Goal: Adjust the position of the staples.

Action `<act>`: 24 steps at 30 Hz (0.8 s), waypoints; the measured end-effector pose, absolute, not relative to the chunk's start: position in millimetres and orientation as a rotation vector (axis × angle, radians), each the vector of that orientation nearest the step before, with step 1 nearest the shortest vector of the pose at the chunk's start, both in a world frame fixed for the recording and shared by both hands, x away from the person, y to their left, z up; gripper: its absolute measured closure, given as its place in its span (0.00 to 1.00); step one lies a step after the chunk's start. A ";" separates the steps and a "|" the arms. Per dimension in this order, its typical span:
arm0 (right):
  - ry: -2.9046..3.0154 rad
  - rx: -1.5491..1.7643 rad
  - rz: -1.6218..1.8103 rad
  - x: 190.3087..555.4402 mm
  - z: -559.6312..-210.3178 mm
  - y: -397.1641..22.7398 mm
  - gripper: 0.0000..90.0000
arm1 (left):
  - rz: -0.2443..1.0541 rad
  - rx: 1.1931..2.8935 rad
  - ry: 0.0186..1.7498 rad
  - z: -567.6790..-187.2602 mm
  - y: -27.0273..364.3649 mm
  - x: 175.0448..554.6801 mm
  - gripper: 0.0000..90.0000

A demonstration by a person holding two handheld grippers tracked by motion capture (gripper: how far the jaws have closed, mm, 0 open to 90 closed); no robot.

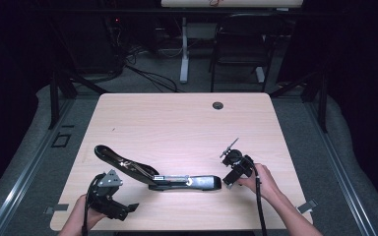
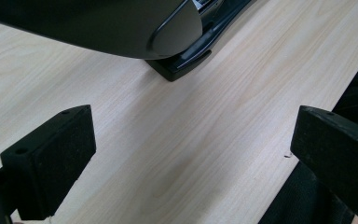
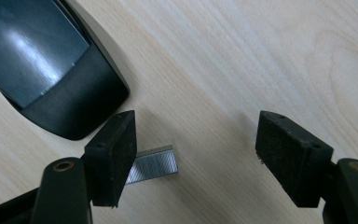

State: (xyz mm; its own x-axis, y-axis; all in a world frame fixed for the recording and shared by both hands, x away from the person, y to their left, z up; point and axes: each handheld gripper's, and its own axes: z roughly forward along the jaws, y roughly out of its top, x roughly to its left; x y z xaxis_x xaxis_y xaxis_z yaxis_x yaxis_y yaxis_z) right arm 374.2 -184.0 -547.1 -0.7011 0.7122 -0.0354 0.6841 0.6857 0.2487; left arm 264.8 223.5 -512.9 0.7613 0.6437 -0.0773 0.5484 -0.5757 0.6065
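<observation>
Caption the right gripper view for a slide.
Open right tongs over a strip of staples lying on the wooden table, beside the black stapler.

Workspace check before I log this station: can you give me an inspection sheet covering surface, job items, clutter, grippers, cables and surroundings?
Surface: pale wood table, round grommet hole near the far edge.
Job's things: black stapler lying opened out flat; strip of staples on the table beside the right gripper's jaw.
Clutter: nothing seen.
Grippers: left gripper open over bare wood near the stapler's end; right gripper open, nothing between the pads, staples just outside one jaw.
Cables: black cable trailing from the right gripper along the forearm.
Surroundings: dark room, chair and desk leg beyond the table, loose floor cables.
</observation>
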 end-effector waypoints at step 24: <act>2.828 1.137 0.187 373.3 -540.7 -196.1 0.44 | 0.201 2.335 0.877 -512.0 225.4 264.1 0.00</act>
